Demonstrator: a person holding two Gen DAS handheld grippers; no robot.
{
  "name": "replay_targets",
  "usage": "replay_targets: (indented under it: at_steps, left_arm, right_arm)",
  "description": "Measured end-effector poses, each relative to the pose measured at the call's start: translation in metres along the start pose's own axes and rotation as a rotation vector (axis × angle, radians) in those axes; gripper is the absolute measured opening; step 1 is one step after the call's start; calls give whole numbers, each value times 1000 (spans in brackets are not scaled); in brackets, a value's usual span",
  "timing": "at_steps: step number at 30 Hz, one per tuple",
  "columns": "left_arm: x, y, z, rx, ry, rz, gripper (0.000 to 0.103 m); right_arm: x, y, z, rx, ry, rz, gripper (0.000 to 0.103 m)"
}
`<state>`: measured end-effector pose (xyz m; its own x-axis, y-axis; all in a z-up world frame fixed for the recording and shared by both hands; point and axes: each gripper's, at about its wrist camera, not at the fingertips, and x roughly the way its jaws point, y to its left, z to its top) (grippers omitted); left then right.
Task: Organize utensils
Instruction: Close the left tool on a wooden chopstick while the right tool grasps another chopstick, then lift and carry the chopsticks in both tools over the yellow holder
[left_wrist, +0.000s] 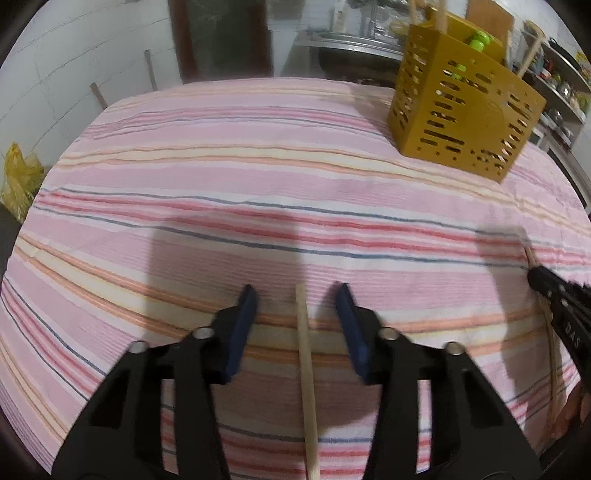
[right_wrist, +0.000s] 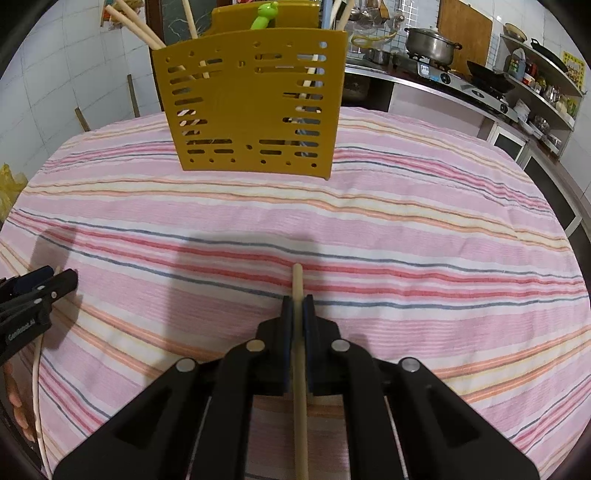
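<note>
Gripping a pale wooden chopstick (right_wrist: 297, 295), the right gripper (right_wrist: 297, 301) is clenched at lower centre.
Left gripper (left_wrist: 295, 295) gapes around another chopstick (left_wrist: 306, 369) lying on striped cloth (left_wrist: 221, 184); slotted mustard holder (right_wrist: 251, 107) stands upper centre.

Chopstick (right_wrist: 300, 387) rear end off-frame

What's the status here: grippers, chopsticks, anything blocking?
Left gripper open, chopstick lying between its fingers. Right gripper shut on second chopstick. Yellow holder ahead, path over striped cloth unobstructed.
</note>
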<state>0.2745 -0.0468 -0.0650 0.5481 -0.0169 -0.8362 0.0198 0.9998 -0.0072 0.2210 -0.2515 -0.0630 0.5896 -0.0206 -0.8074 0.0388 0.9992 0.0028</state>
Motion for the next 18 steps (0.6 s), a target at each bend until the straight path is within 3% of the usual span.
replay_targets:
  at_steps: [1, 4, 13, 18]
  left_arm:
    - [-2, -1, -1, 16, 7, -9, 18]
    - [-3, -2, -2, 39, 29, -41, 5]
    - [-4, 4, 8, 12, 41, -136, 4]
    - [-31, 2, 10, 22, -70, -176, 4]
  right_arm:
    - [0, 0, 1, 0, 3, -1, 6]
    - [1, -1, 3, 17, 4, 2, 6]
    - [-16, -5, -2, 67, -57, 9, 6]
    - [-45, -14, -3, 110, -147, 32, 6]
